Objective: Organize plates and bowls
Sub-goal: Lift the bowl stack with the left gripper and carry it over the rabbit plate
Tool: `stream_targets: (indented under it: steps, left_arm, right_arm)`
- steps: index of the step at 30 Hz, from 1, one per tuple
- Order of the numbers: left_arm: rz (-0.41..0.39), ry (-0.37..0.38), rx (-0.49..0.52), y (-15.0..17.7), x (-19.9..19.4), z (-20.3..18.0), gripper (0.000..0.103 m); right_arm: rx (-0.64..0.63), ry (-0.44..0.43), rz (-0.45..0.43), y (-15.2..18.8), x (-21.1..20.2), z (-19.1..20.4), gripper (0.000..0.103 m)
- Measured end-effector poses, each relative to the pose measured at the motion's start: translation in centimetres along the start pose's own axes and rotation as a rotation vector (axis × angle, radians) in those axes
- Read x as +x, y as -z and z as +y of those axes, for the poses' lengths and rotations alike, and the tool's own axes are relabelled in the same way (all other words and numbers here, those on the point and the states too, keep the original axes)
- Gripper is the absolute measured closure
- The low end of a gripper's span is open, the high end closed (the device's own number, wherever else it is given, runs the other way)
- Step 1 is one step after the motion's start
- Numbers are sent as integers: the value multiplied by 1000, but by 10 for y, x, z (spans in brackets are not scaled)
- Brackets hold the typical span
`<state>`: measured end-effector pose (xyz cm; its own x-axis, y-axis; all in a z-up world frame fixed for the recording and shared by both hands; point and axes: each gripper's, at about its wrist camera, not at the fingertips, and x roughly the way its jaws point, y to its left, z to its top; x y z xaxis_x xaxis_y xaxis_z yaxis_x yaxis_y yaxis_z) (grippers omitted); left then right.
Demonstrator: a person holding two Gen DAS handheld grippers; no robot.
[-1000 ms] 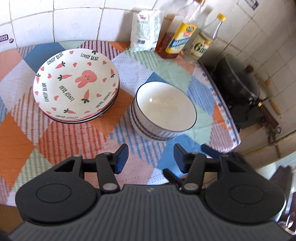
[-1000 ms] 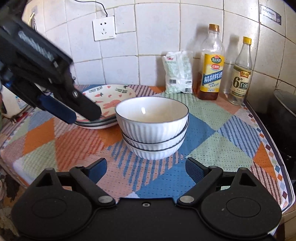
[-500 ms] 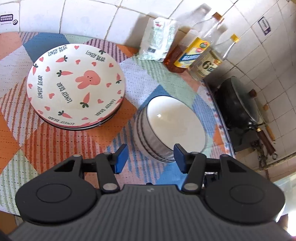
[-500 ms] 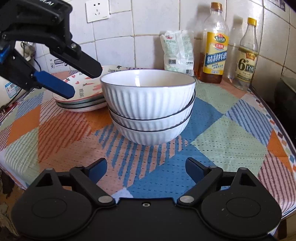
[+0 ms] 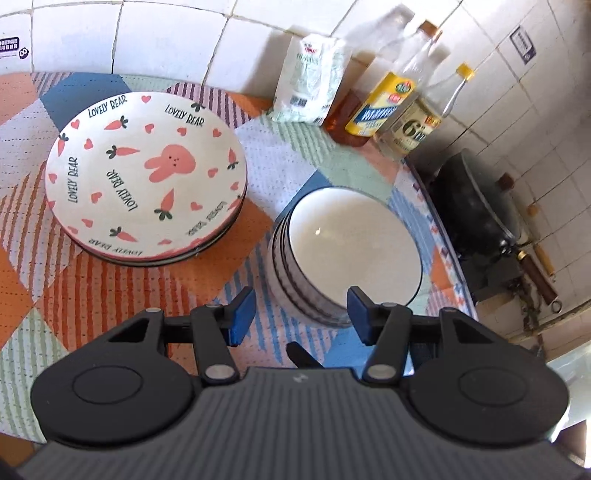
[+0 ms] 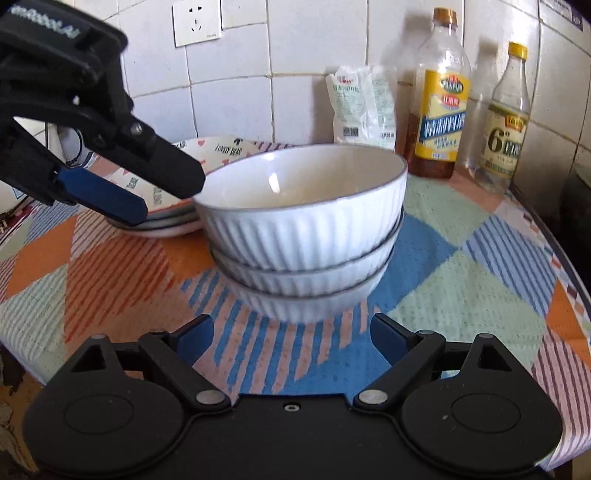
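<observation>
Three white ribbed bowls with dark rims sit nested in a stack [image 5: 351, 236] [image 6: 306, 221] on the patterned tablecloth. To their left is a stack of rabbit-and-carrot plates [image 5: 147, 173] [image 6: 221, 149]. My left gripper [image 5: 301, 317] [image 6: 168, 197] hovers at the stack's left rim. Its jaws are opening, and the pads press on nothing. My right gripper [image 6: 291, 328] is low over the cloth just in front of the bowls, open wide and empty.
A white bag [image 6: 364, 105] and two bottles [image 6: 441, 110] [image 6: 506, 122] stand against the tiled wall behind the bowls. A black wok [image 5: 476, 206] sits on a stove past the table's right edge [image 5: 443, 236]. A wall socket [image 6: 197, 22] is above the plates.
The bowls loom larger and closer in the right wrist view as that gripper has sunk and closed in. The left gripper has come down beside the top bowl's left rim.
</observation>
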<state>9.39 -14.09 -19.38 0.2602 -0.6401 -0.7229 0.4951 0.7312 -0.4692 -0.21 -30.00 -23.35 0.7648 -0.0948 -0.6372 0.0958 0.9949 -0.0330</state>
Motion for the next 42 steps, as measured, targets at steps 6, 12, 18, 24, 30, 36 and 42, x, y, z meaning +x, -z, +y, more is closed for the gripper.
stream_targets:
  steps: [6, 12, 18, 24, 30, 36, 42]
  left_arm:
    - [11, 42, -64, -8, 21, 12, 47]
    - [-35, -26, 45, -9, 25, -6, 46]
    - [33, -18, 4, -12, 55, 8, 48]
    - [59, 30, -59, -10, 82, 18, 56]
    - [24, 55, -61, -10, 86, 20, 58]
    - [53, 53, -49, -13, 88, 17, 58]
    - [74, 51, -41, -14, 89, 16, 58]
  right_arm:
    - [56, -21, -5, 0, 21, -8, 9]
    - [58, -38, -38, -4, 26, -11, 8]
    - [69, -67, -55, -2, 31, -16, 7]
    - [103, -98, -54, -8, 42, -20, 3]
    - [106, -107, -80, -5, 44, -19, 2]
    - [79, -96, -88, 0, 41, -14, 3]
    - [61, -105, -82, 1, 39, -16, 3]
